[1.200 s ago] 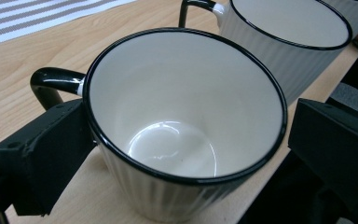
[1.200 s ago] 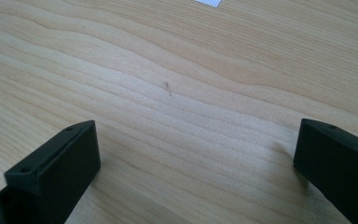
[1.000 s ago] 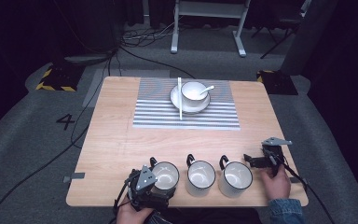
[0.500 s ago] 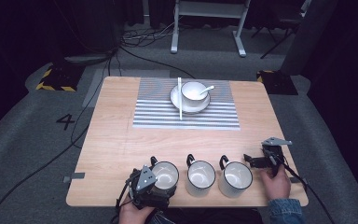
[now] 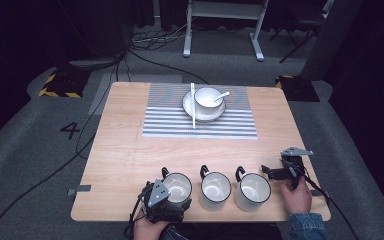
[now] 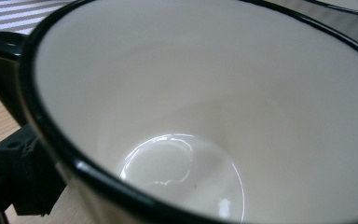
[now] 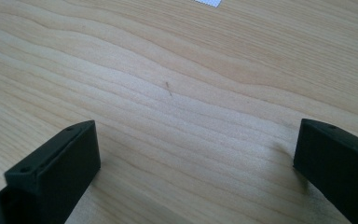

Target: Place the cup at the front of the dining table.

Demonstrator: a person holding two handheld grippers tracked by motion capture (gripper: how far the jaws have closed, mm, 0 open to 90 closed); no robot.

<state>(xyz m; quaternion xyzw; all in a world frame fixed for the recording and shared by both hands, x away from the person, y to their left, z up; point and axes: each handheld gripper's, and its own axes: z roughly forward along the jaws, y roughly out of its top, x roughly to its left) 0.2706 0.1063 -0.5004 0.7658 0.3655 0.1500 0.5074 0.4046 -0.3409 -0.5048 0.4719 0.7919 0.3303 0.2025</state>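
Note:
Three white mugs with black rims and handles stand in a row near the table's front edge. My left gripper (image 5: pixel 169 199) is at the left mug (image 5: pixel 178 185), shut on it from the near side. In the left gripper view the mug's empty inside (image 6: pixel 191 116) is very close, with one black finger (image 6: pixel 21 179) against its outer wall; the other finger is hidden. The middle mug (image 5: pixel 215 187) and right mug (image 5: pixel 253 189) stand free. To the right of the right mug my right gripper (image 5: pixel 274 172) rests low over bare wood, open with nothing between its fingers (image 7: pixel 56 168).
A white bowl (image 5: pixel 207 97) on a saucer with a spoon (image 5: pixel 223 94) sits on a striped mat (image 5: pixel 170 122) at the back middle. A white chopstick (image 5: pixel 193 106) lies beside the bowl. The wooden table (image 5: pixel 125 145) has bare wood at left and right.

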